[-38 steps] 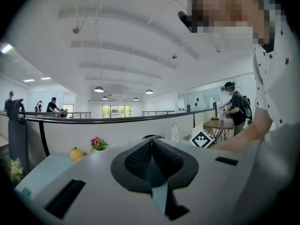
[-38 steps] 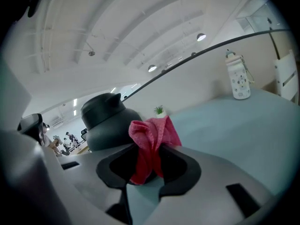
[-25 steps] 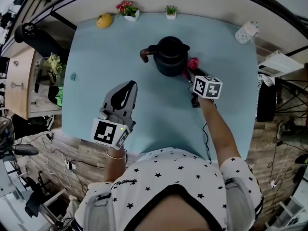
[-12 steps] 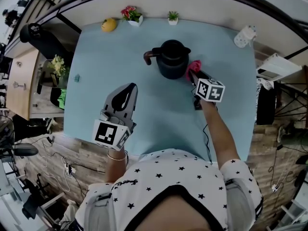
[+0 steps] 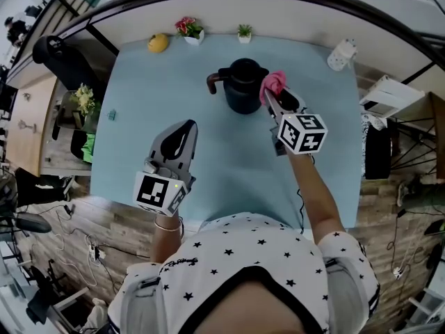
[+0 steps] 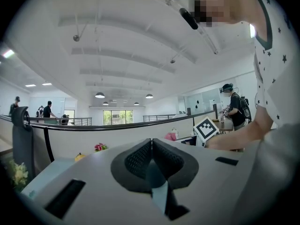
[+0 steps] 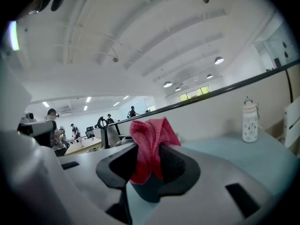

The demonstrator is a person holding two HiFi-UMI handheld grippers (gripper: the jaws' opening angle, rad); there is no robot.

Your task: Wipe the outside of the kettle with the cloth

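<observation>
A black kettle with a brown-tipped handle stands upright on the pale blue table, toward the back. My right gripper is shut on a pink cloth, held raised beside the kettle's right upper side. In the right gripper view the pink cloth sticks up from between the jaws and the kettle is hidden. My left gripper hovers over the table's front left, jaws pressed together on nothing; in the left gripper view its pads meet.
At the table's back edge lie a yellow fruit, a small pot of red flowers and a tiny green plant. A white bottle stands at the back right corner. A railing runs behind the table.
My right gripper has lifted the pink cloth from low beside the kettle's right side up to its upper right. The left gripper has stayed put.
</observation>
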